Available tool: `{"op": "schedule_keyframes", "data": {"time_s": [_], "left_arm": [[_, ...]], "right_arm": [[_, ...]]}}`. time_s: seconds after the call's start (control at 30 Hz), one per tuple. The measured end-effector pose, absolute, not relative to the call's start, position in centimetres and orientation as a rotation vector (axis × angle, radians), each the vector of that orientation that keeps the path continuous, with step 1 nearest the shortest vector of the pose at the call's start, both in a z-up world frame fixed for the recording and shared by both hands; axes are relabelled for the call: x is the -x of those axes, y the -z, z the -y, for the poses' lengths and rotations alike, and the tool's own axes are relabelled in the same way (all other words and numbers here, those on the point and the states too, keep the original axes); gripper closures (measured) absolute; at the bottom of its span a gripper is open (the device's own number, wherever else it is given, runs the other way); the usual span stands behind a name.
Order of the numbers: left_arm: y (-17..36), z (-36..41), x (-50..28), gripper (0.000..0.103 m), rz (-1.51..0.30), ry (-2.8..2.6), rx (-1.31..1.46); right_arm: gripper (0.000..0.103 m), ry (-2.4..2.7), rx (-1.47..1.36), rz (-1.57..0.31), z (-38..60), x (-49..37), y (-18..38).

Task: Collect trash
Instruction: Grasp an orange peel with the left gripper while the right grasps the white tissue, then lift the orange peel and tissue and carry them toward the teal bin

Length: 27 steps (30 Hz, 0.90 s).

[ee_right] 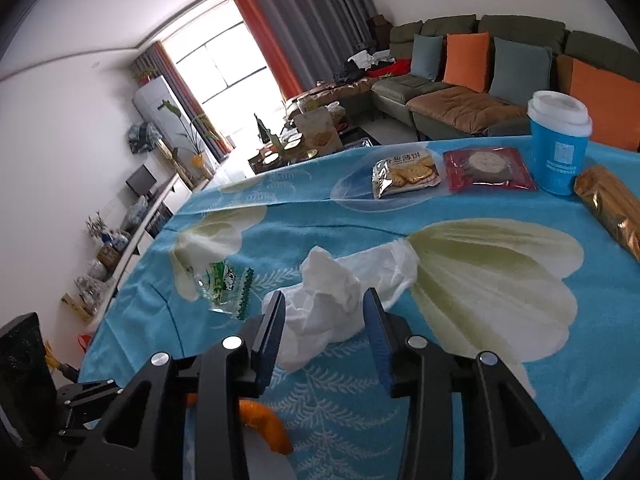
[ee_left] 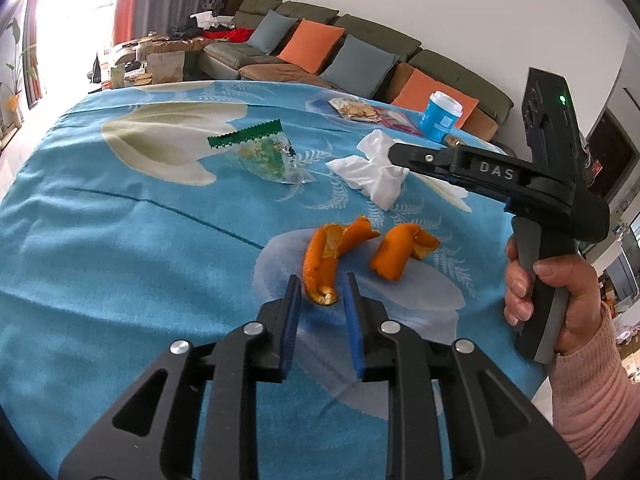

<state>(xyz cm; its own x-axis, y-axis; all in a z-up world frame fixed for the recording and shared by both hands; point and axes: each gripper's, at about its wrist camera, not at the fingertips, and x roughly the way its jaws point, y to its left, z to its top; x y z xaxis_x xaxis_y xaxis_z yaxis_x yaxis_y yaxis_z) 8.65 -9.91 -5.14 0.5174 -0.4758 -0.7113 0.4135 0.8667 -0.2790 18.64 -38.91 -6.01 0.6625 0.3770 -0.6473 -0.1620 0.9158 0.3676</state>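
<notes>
Left wrist view shows the left gripper point(ee_left: 320, 292) angled down at a curled strip of orange peel point(ee_left: 324, 260) on the table point(ee_left: 120, 260), which wears a soft blue blanket-like cloth with pale flowers. The jaws stand a little apart, the tip of the peel lying between them; the pads do not appear to press on it. A second piece of peel point(ee_left: 400, 254) lies just beside the first.

Right wrist view shows the right gripper point(ee_right: 326, 312) with its jaws apart on either side of a crumpled white tissue point(ee_right: 328, 304), not visibly squeezing it. An empty clear snack wrapper with a green zigzag edge point(ee_right: 224, 284) lies near the tissue.

Risks, as a judgement: the peel is stiff, curved and waxy, so a pinch on its narrow tip could make it pivot or slip out. The tissue is light and loose, so a shallow grip might catch only a fold and let the rest trail or tear. The fuzzy cloth could bunch between the pads if either gripper closes too low. The thin, glossy wrapper lies nearly flat, which would make it hard to catch.

Farther back sit a sealed cracker packet point(ee_right: 404, 174), a red packet point(ee_right: 488, 170), a blue paper cup with a white lid point(ee_right: 558, 148) and a gold foil pack point(ee_right: 612, 208), which might be mistaken for trash.
</notes>
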Motion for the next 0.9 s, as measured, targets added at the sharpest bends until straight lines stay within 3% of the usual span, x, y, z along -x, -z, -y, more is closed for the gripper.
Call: {"op": "schedule_keyframes", "data": {"time_s": [0.13, 0.27, 0.33, 0.9], "left_arm": [[5.3, 10.2, -8.9, 0.086, -0.889, 0.536, 0.071], [5.3, 10.0, -8.9, 0.088, -0.888, 0.537, 0.080], [5.3, 9.9, -8.9, 0.088, -0.884, 0.537, 0.085], [3.7, 5.5, -6.9, 0.092, -0.809, 0.510, 0.119]], "right_arm": [[0.065, -0.297, -0.269, -0.821, 38.4, -19.5, 6.6], [0.091, -0.299, -0.287, -0.843, 38.6, -19.9, 7.0], [0.096, -0.297, -0.285, -0.839, 38.8, -19.7, 6.9], [0.097, -0.431, -0.309, -0.718, 37.7, -15.9, 3.2]]}}
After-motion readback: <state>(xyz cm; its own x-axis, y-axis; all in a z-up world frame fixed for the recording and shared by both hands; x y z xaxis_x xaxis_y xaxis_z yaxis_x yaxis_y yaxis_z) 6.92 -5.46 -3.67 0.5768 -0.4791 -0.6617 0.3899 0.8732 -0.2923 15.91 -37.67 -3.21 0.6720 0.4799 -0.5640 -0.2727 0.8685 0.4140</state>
